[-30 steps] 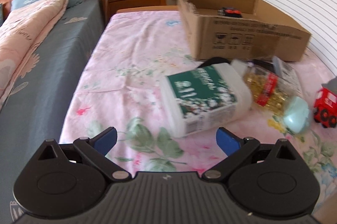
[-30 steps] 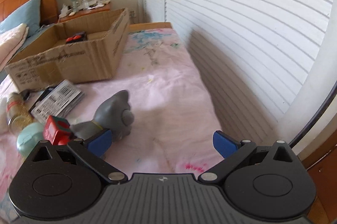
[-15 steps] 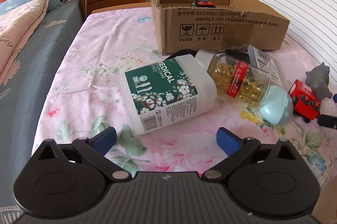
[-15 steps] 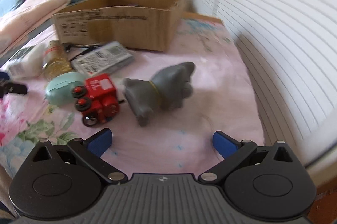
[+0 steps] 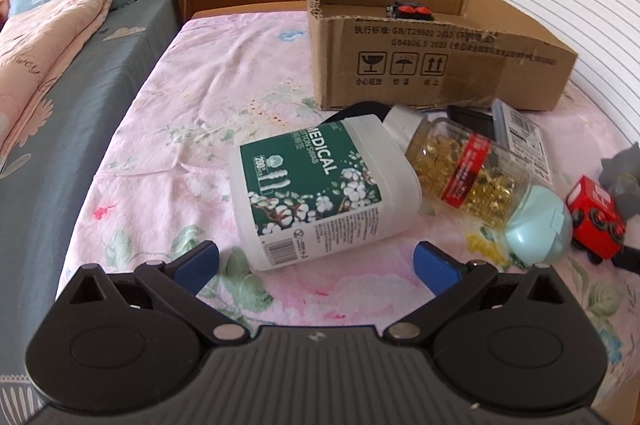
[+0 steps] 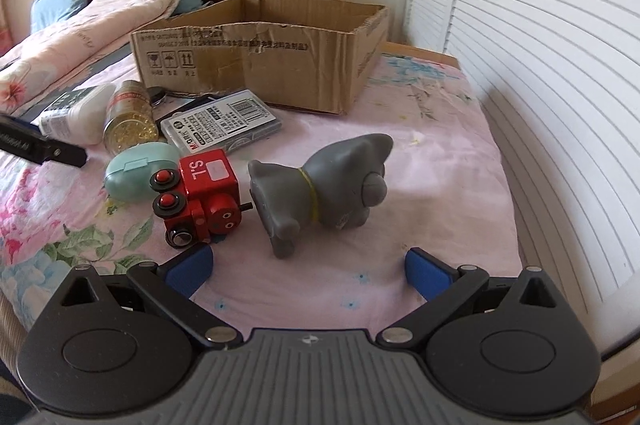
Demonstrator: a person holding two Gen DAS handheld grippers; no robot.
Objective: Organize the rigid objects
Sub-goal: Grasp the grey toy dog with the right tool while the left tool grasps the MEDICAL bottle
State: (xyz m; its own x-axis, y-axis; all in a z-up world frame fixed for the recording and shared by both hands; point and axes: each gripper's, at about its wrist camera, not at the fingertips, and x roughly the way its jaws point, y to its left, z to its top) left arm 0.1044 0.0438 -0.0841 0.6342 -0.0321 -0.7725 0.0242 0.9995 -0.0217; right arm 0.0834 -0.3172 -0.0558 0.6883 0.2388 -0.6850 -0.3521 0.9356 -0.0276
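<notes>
1. My left gripper (image 5: 316, 261) is spread wide, empty, hovering over the floral sheet (image 5: 224, 97), well short of the cardboard box (image 5: 436, 65).
2. My right gripper (image 6: 308, 269) is also spread, nothing between the pads.
3. The box is open-topped, at the far end of the sheet; a small black-and-red item (image 5: 408, 9) sits inside it.
4. Cotton swab tub (image 5: 324, 185) lies on its side in front of the box, between box and left gripper.
5. Capsule bottle (image 5: 464, 173) lies tipped just in front of the box, touching the tub.
6. Mint case (image 6: 140, 171) is near the bottle's front end; contact unclear.
7. Red toy train (image 6: 200, 197) lies on its side, well in front of the box, beside the case.
8. Grey toy animal (image 6: 324, 193) is tipped over in front of the box, right beside the train, nearest my right gripper.
9. Flat labelled packet (image 6: 224, 123) lies just in front of the box.
</notes>
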